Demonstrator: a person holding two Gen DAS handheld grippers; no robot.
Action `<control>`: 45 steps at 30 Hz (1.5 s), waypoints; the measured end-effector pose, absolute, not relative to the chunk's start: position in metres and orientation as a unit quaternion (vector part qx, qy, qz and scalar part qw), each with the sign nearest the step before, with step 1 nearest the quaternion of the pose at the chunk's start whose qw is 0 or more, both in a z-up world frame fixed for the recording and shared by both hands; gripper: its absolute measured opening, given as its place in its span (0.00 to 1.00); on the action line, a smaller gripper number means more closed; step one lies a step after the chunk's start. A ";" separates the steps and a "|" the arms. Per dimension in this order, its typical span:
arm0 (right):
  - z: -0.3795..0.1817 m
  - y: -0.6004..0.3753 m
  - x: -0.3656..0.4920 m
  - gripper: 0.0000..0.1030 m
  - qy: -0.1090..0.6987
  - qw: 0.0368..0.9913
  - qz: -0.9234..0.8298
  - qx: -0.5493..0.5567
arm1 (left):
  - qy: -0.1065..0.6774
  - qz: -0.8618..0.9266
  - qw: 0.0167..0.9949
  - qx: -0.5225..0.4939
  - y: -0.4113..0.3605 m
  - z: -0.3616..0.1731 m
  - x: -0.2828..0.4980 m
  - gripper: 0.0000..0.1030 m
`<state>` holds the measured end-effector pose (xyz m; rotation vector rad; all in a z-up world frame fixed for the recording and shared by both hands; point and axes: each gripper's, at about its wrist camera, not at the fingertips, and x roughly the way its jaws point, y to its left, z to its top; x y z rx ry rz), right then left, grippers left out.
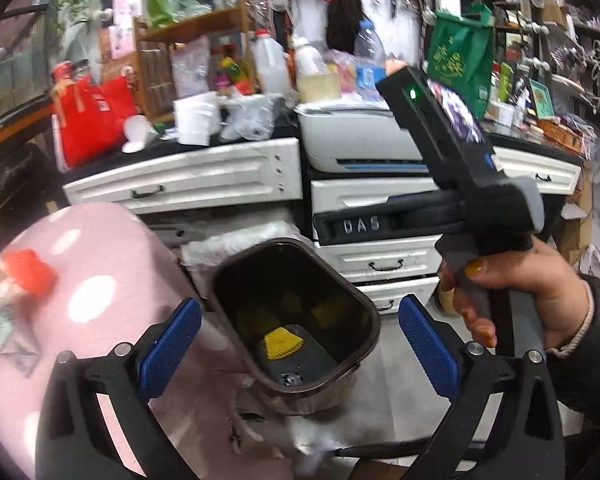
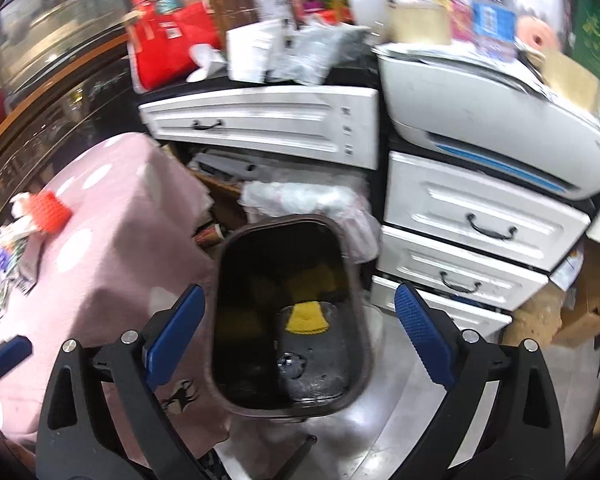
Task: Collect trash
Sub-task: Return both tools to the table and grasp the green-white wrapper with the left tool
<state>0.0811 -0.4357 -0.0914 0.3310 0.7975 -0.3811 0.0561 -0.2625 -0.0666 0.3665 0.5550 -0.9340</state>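
Note:
A dark brown trash bin (image 1: 364, 312) stands on the floor beside a pink polka-dot table (image 1: 100, 248). A yellow foam net (image 1: 282, 344) lies at the bin's bottom, seen again in the right wrist view as the yellow net (image 2: 306, 318) inside the bin (image 2: 364, 320). My left gripper (image 1: 300, 348) hovers over the bin, open and empty. My right gripper (image 2: 300, 336) is also above the bin with its jaws wide and nothing between them. On the table (image 2: 112, 248) lie a red foam net (image 2: 50, 210), white tissue (image 2: 20, 202) and wrappers (image 2: 16, 264). A hand (image 1: 512, 292) holds the right gripper's handle.
White drawers (image 2: 480, 224) and a printer (image 2: 480, 120) stand behind and to the right of the bin. A white plastic bag (image 2: 300, 196) hangs just behind it. A red bag (image 1: 92, 120) and bottles crowd the counter. The grey floor (image 2: 380, 432) shows around the bin.

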 end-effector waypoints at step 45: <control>-0.045 -0.203 0.171 0.92 0.389 0.916 0.096 0.027 | 0.401 -0.056 0.912 0.057 0.049 -0.072 0.244 0.94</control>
